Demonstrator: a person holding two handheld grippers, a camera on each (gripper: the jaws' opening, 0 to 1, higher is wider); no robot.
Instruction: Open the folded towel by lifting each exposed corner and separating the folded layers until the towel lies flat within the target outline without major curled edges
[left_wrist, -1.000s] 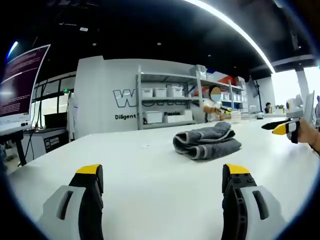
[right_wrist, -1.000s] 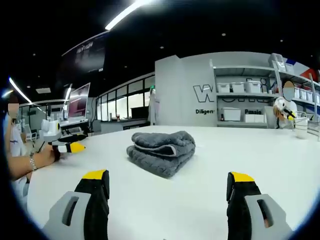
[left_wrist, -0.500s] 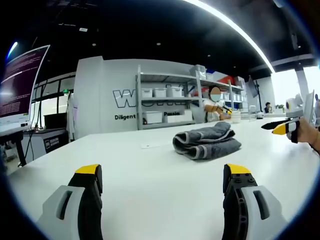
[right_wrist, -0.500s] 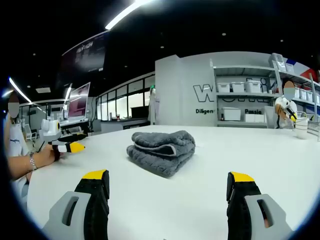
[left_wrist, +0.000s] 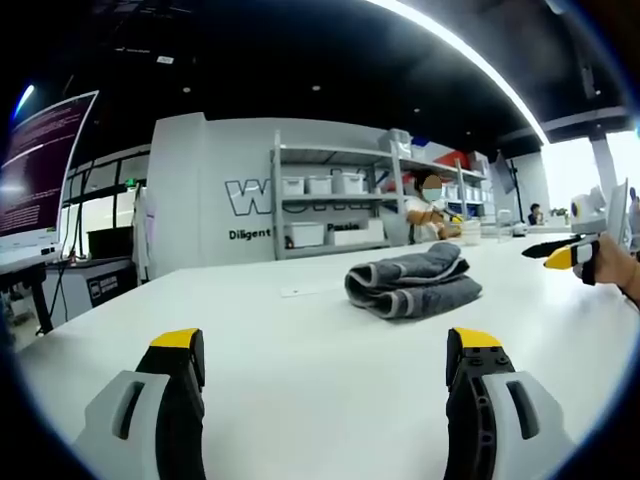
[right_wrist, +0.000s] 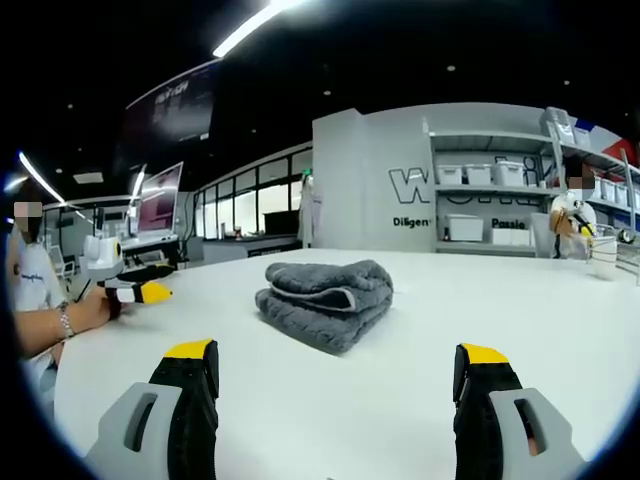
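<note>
The folded grey terry towel (left_wrist: 413, 282) (right_wrist: 326, 303) lies unmoved on the white counter (left_wrist: 300, 350) (both grippers' jaws stay spread, empty).

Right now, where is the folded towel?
The towel lies folded on the white table, ahead of both open tools: right of centre in the left gripper view, just left of centre in the right gripper view, with neither tool touching it.

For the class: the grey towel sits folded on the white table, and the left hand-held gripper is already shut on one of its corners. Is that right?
Not quite. The grey towel does sit folded on the white table, but the left hand-held gripper is open and short of it, with bare table between its jaws and the towel. The left gripper view shows this.
</note>
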